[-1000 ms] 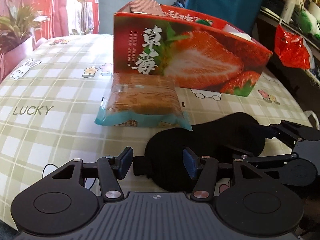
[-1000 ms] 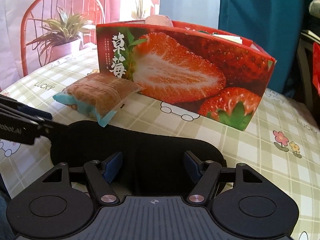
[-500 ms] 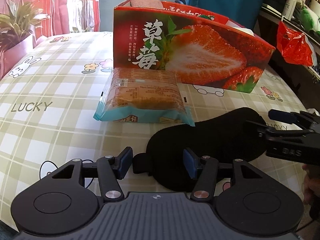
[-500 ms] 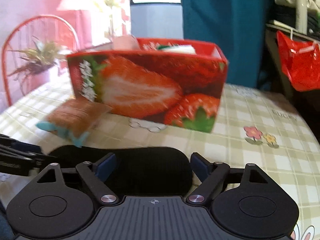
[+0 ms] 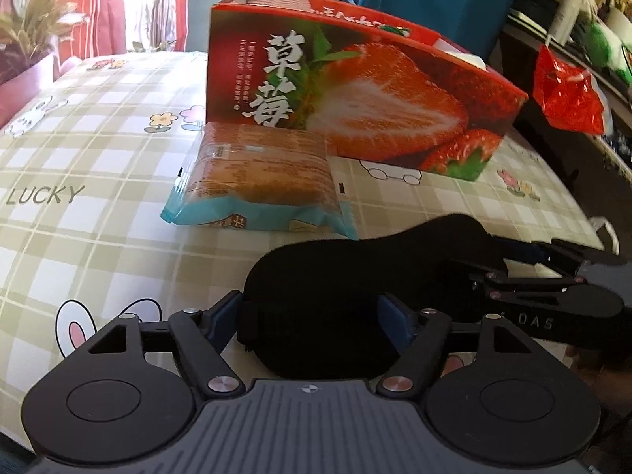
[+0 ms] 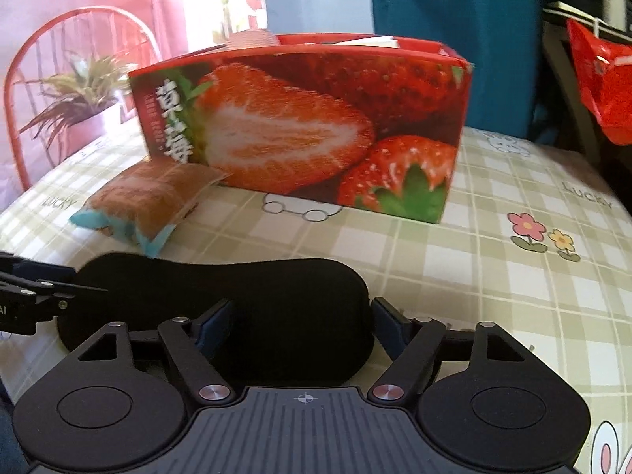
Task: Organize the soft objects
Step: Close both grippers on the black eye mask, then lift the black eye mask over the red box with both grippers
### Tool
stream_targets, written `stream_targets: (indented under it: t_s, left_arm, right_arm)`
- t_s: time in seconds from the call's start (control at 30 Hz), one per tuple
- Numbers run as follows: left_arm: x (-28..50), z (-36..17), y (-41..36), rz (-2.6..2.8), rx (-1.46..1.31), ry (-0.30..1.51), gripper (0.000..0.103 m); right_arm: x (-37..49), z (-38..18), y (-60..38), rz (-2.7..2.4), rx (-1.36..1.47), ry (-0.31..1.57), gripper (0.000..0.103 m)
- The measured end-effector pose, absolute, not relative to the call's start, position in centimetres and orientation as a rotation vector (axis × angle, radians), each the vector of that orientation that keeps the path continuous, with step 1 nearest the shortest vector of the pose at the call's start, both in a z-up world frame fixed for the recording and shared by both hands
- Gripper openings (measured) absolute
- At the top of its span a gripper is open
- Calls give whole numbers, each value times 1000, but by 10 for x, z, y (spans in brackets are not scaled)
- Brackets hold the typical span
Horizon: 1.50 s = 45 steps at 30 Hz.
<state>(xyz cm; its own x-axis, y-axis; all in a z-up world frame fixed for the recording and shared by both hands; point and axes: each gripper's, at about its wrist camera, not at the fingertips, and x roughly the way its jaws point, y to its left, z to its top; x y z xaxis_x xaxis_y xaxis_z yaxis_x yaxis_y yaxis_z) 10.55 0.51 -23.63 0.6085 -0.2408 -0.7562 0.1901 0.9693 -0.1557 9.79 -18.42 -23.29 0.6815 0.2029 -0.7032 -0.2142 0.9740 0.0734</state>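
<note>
A home: bunny-print tablecloth [image 5: 98,150], potted plant [image 6: 79,94]

The surface [image 5: 98,237] wears a green-and-cream checked cloth printed with flowers, rabbits and the word LUCKY. On it stands a red strawberry-printed box [image 5: 355,98], with a wrapped bread packet [image 5: 260,181] lying against its front. Nearer lies a black eye mask [image 5: 355,272], apparently flat.
</note>
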Motion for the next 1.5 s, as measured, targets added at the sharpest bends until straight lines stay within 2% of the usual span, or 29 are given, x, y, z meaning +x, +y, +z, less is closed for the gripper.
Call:
stream_targets:
  t_s: [0.13,0.3,0.4,0.5,0.6,0.7,0.77,1.2,1.5]
  left_arm:
    - [105,-237,2,-249,-56,880,75]
    - [105,-237,2,-246,-60,883,74]
    - [106,-236,7,-241,-67,883,68]
    - [106,-234,13,-259,-102,892,55]
    - [100,-224,14,-272,-92,866,52]
    - [93,-207,15,-298,-81,808,39]
    - [91,-195,15,-316,-78,774,35]
    - [142,-97,-4,-332,28,524,35]
    - [204,-62,-18,-274,42,435,36]
  right_arm:
    - [96,-230,-185,237,0,788,55]
    - [91,-227,-182,287,25,797,46]
    - [88,-224,-178,321,30,792,40]
    - [86,-219,-176,359,54,782,29]
    - [81,-209,-173,387,50,751,25]
    - [78,-198,-175,399,57,718,24]
    - [78,-190,-179,405,83,695,24]
    - [140,-103,-199,411,96,483,23]
    - [212,-63,-201,381,81,381,22]
